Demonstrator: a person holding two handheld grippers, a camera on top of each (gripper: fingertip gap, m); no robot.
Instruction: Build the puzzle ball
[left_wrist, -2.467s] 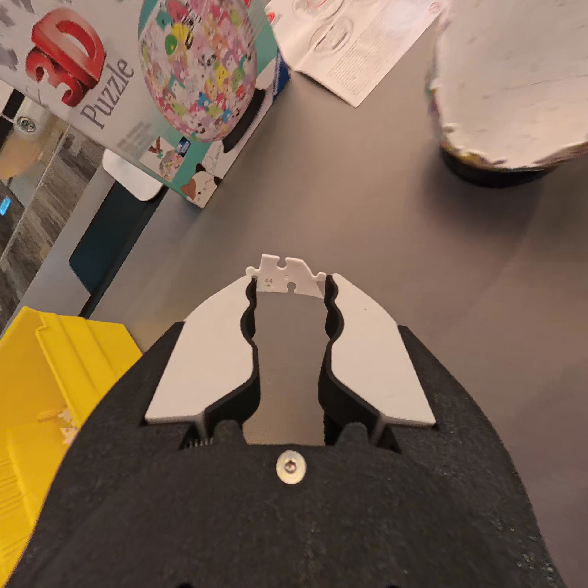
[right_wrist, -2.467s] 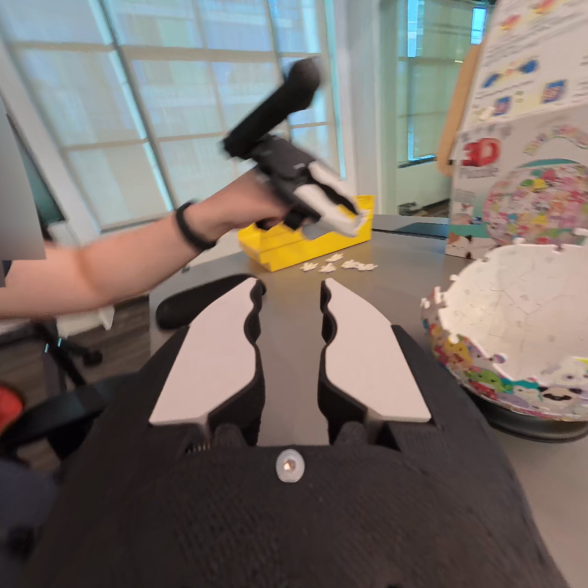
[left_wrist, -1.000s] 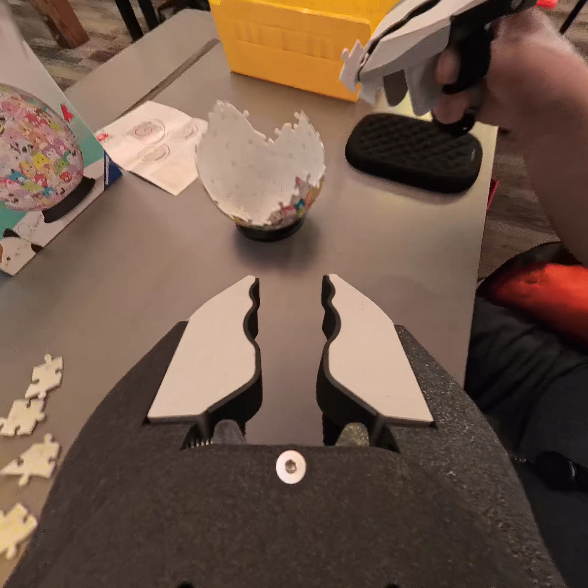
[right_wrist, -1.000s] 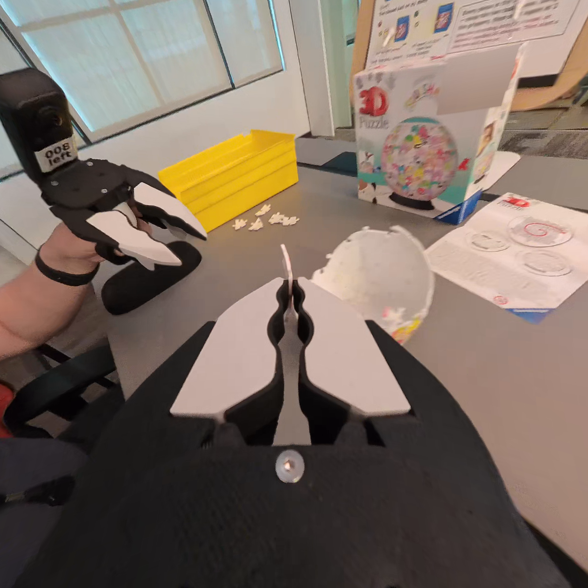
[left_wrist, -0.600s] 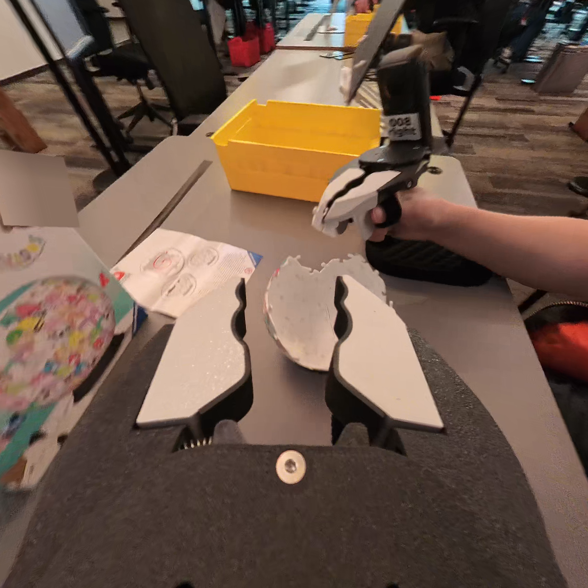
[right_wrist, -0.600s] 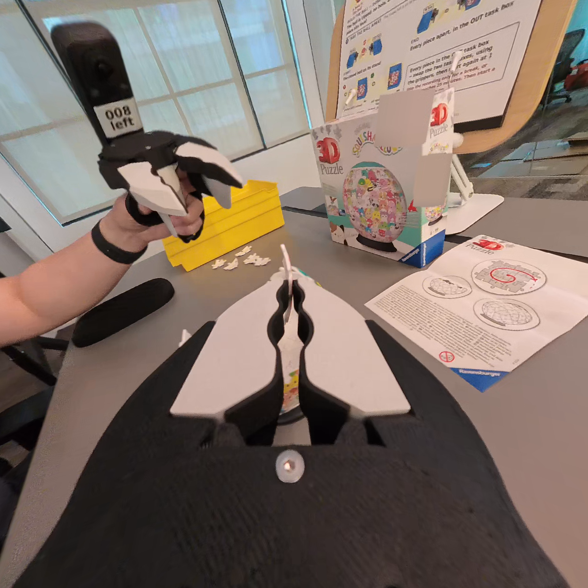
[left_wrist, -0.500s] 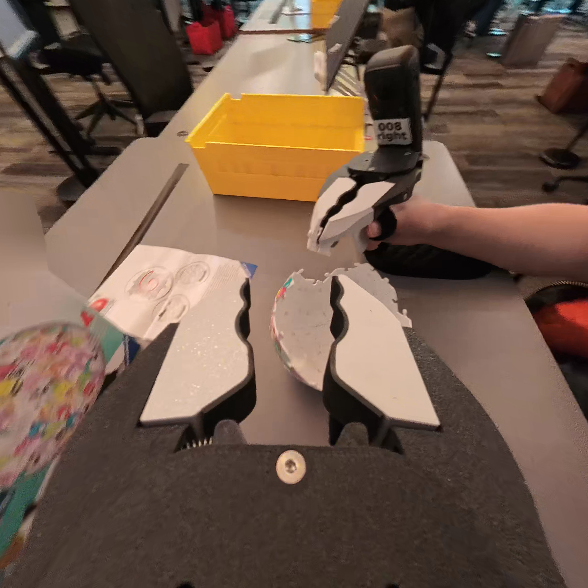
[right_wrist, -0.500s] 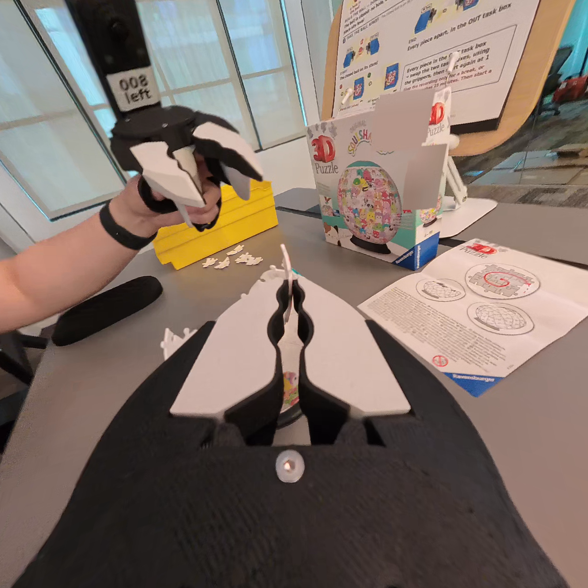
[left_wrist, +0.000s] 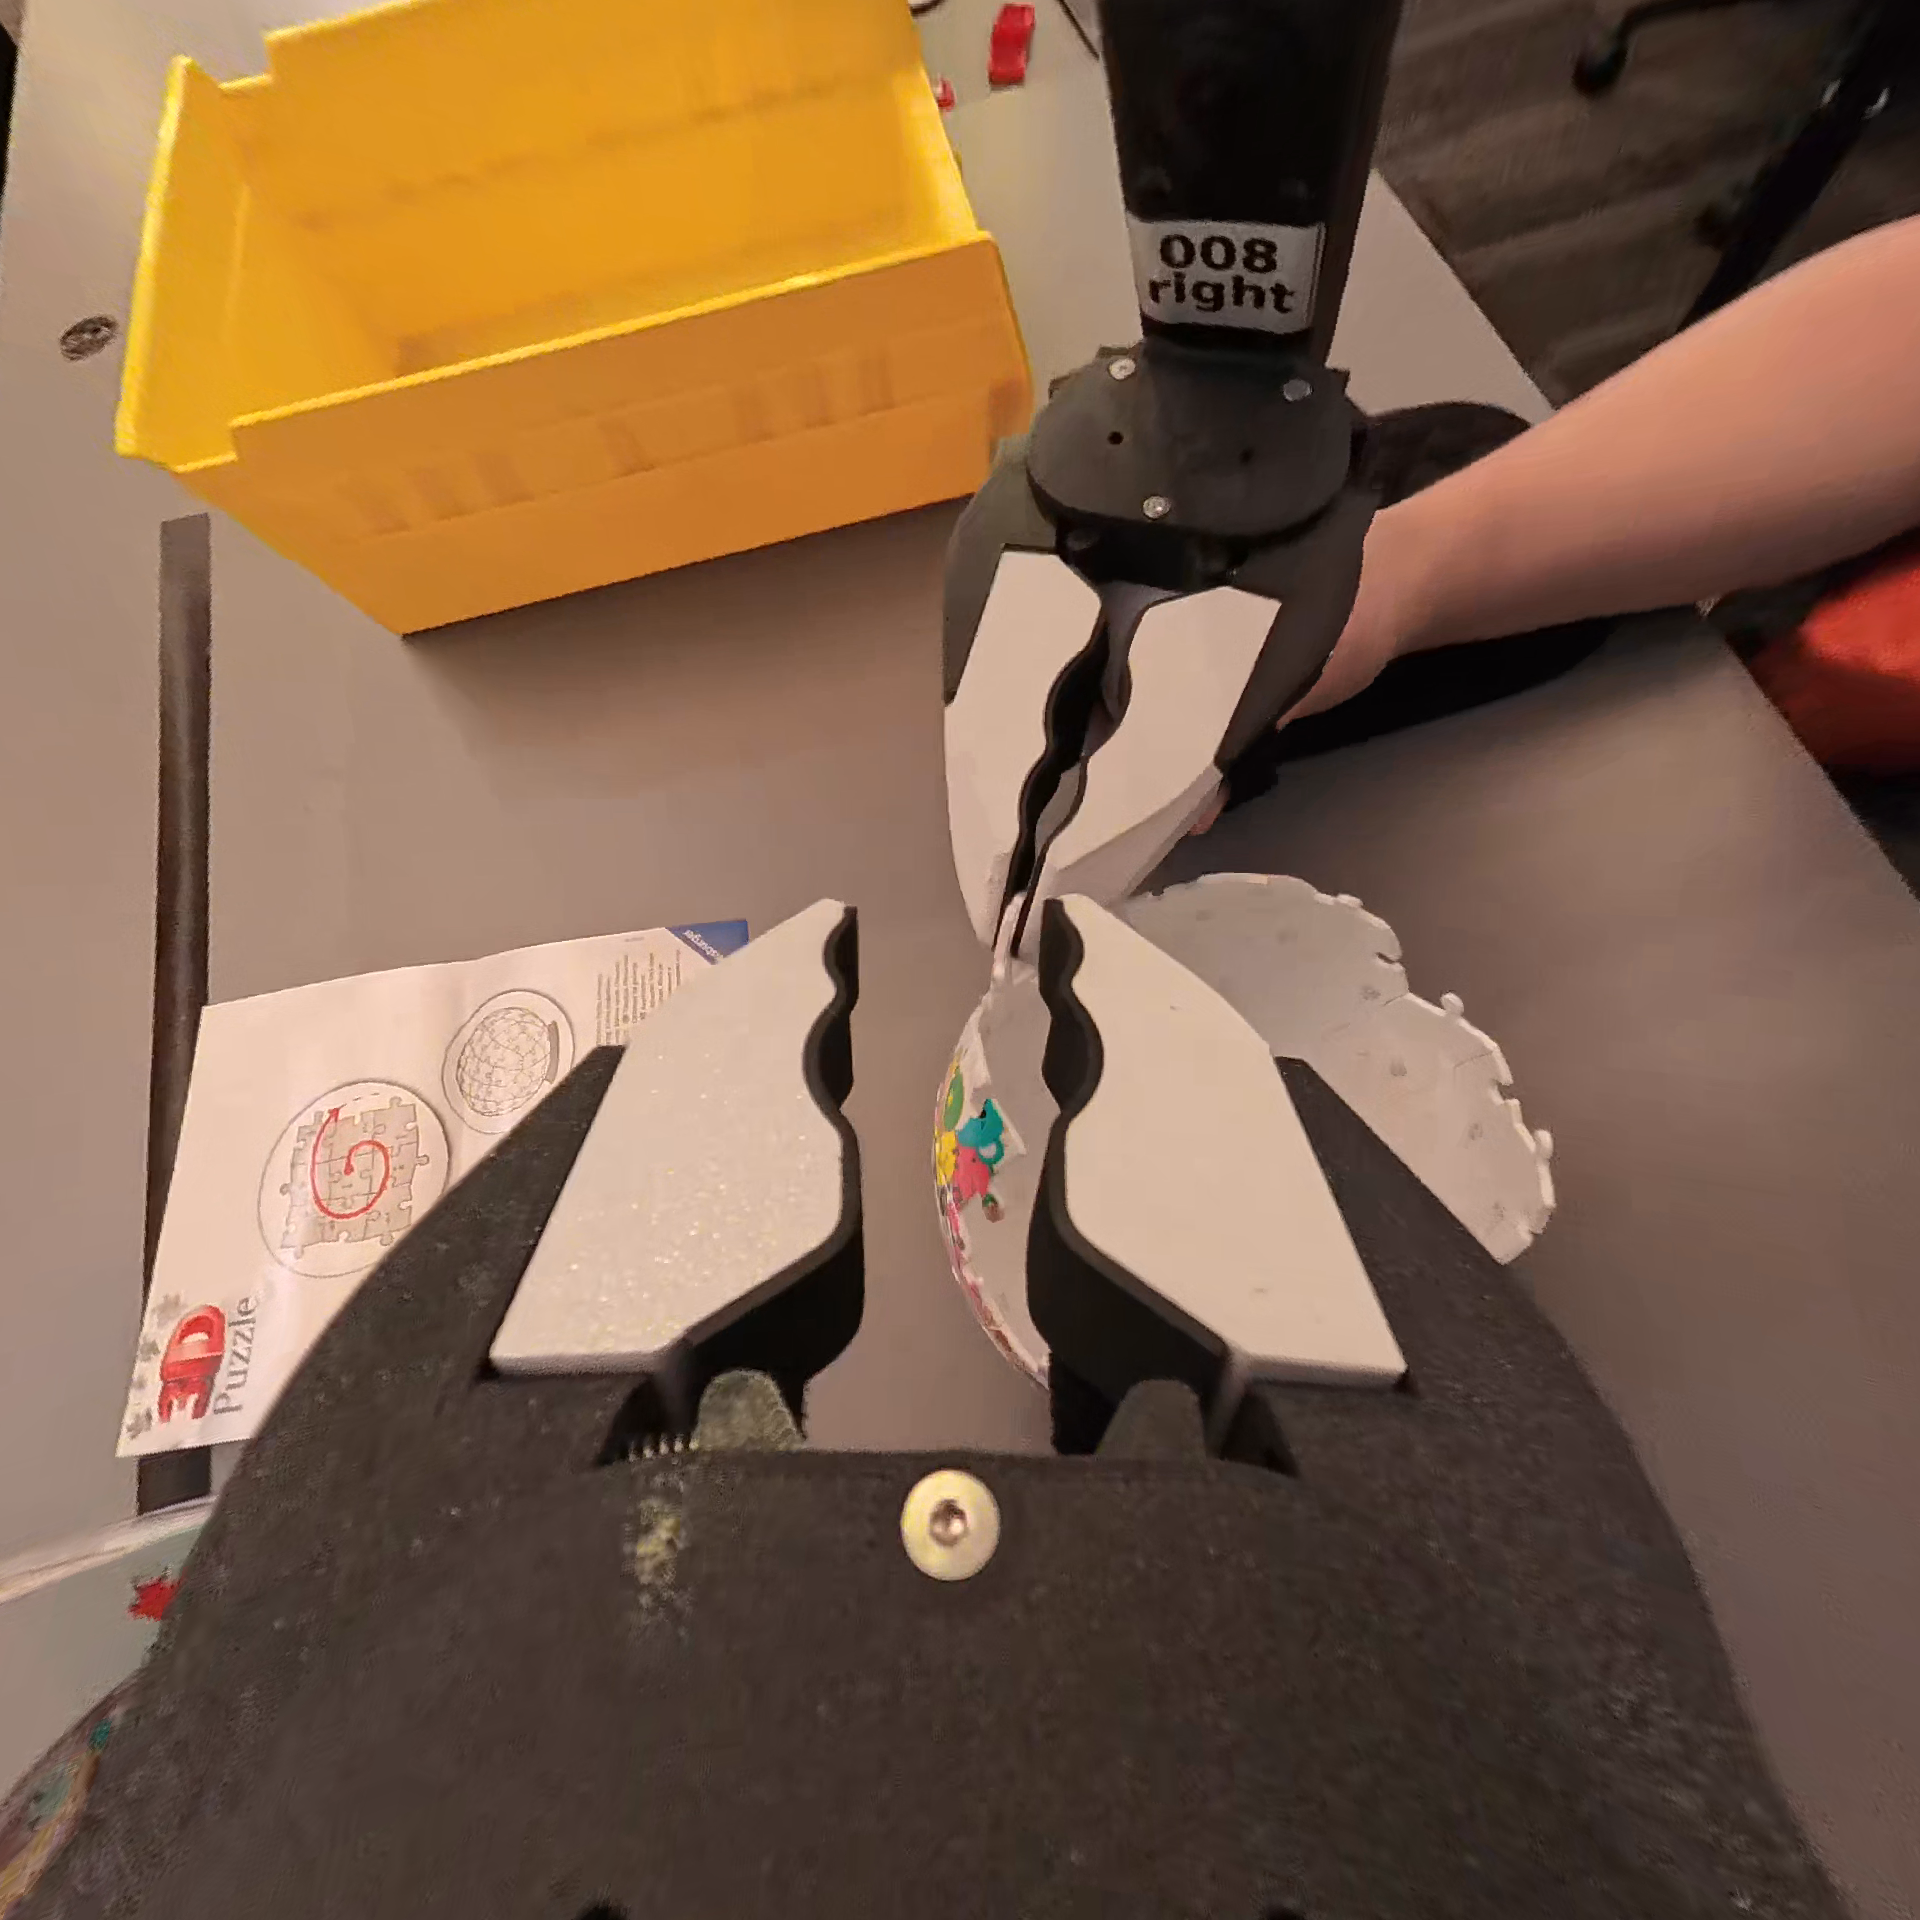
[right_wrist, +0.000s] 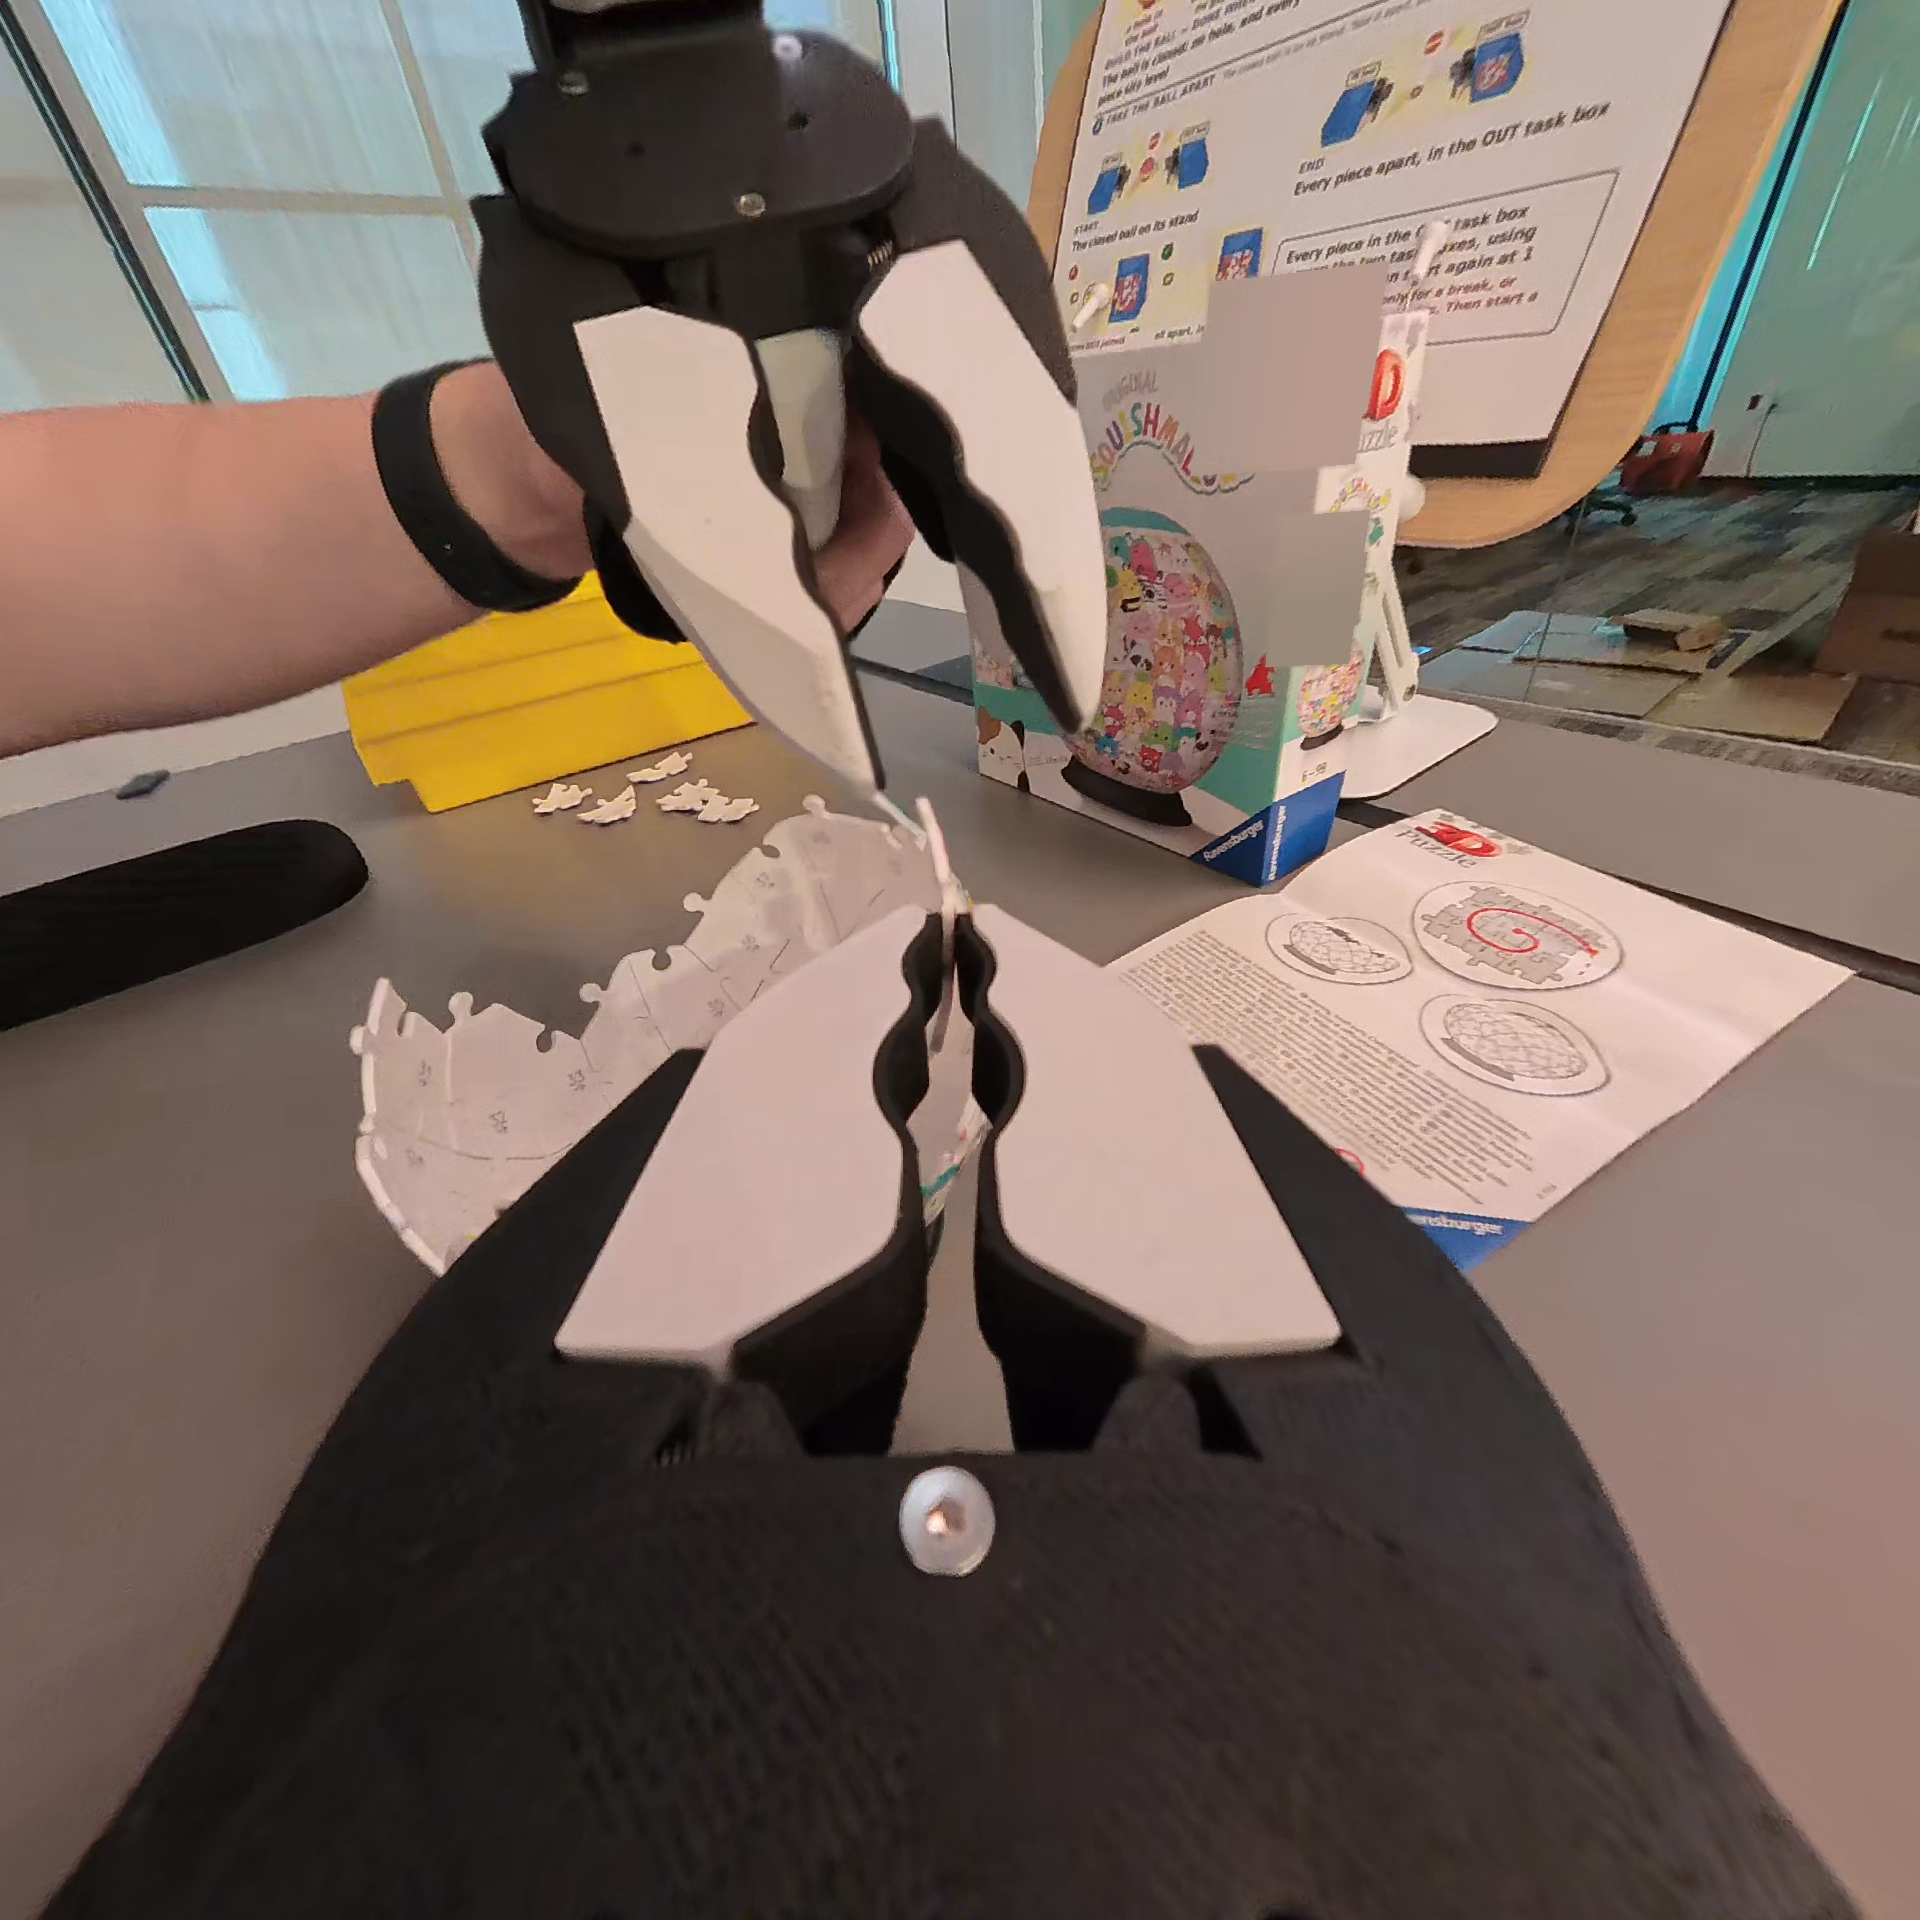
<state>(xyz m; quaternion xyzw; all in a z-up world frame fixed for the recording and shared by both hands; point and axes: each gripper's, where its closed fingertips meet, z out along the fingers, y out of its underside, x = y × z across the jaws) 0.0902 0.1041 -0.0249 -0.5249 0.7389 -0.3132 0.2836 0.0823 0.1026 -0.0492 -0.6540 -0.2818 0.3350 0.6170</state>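
Observation:
The half-built puzzle ball (left_wrist: 1351, 1049) is an open white shell with a colourful outside, standing on the grey table. It also shows in the right wrist view (right_wrist: 623, 1018). My right gripper (right_wrist: 951, 920) is shut on a white puzzle piece (right_wrist: 938, 852) and holds it edge-on at the shell's rim. From the left wrist view the right gripper (left_wrist: 1013, 914) comes down from above with the piece (left_wrist: 1003, 951). My left gripper (left_wrist: 948, 920) is open and empty, with the shell's wall between its jaws, close to the right finger. In the right wrist view the left gripper (right_wrist: 971, 748) hangs just above the rim.
A yellow bin (left_wrist: 582, 312) stands behind the ball, and a second yellow bin (right_wrist: 540, 707) stands beside several loose pieces (right_wrist: 644, 800). The instruction sheet (left_wrist: 364, 1122) lies beside the ball. The puzzle box (right_wrist: 1174, 644) and a black pad (right_wrist: 156, 904) are on the table. Only a small space, under 4 cm, lies between the two pairs of fingers.
The piece passed from my left gripper to my right one. Both grippers have since closed in on the ball, and the left one has dropped over the rim, still open.

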